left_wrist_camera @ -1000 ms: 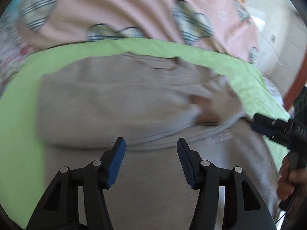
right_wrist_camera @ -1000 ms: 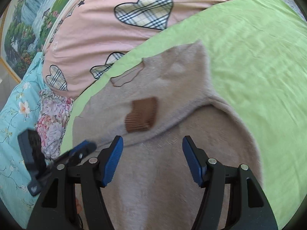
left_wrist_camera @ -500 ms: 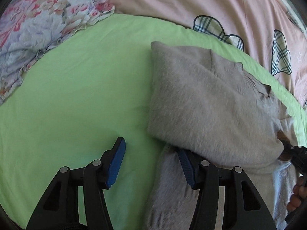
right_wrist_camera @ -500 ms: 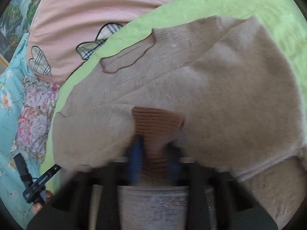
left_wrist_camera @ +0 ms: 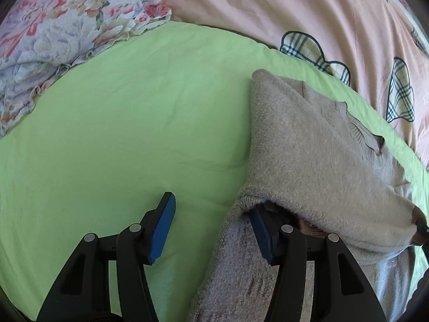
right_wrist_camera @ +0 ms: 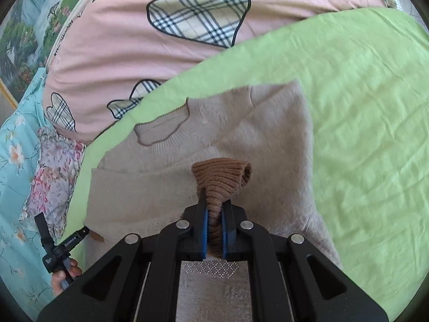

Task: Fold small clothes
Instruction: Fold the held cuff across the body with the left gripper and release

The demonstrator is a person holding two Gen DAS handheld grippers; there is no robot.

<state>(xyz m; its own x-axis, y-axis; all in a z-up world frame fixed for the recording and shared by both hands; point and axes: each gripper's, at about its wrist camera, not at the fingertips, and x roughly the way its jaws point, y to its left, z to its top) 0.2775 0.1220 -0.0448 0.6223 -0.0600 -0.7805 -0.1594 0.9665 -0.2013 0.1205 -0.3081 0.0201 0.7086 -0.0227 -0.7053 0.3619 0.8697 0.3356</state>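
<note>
A beige knit sweater [right_wrist_camera: 254,134] lies on the green sheet [right_wrist_camera: 362,107], both sleeves folded across its chest. My right gripper [right_wrist_camera: 214,222] is shut on the brown ribbed cuff [right_wrist_camera: 222,179] of one sleeve, which bunches up above the pads. In the left wrist view the sweater [left_wrist_camera: 308,147] fills the right side. My left gripper [left_wrist_camera: 211,225] stands open at the garment's side edge: one finger [left_wrist_camera: 161,228] is over bare sheet, the other is tucked under the folded sleeve. It also shows small in the right wrist view, left gripper [right_wrist_camera: 77,237], held by a hand [right_wrist_camera: 61,276].
A pink duvet with plaid hearts [right_wrist_camera: 187,26] lies behind the sweater. A floral pillow [left_wrist_camera: 67,35] sits at the sheet's far left corner. Turquoise flowered bedding [right_wrist_camera: 16,187] borders the left side, and a framed landscape picture [right_wrist_camera: 26,35] hangs beyond.
My right gripper went from open above the sweater to shut on the brown cuff and drew it back. My left gripper swung to the sweater's left edge, then held still.
</note>
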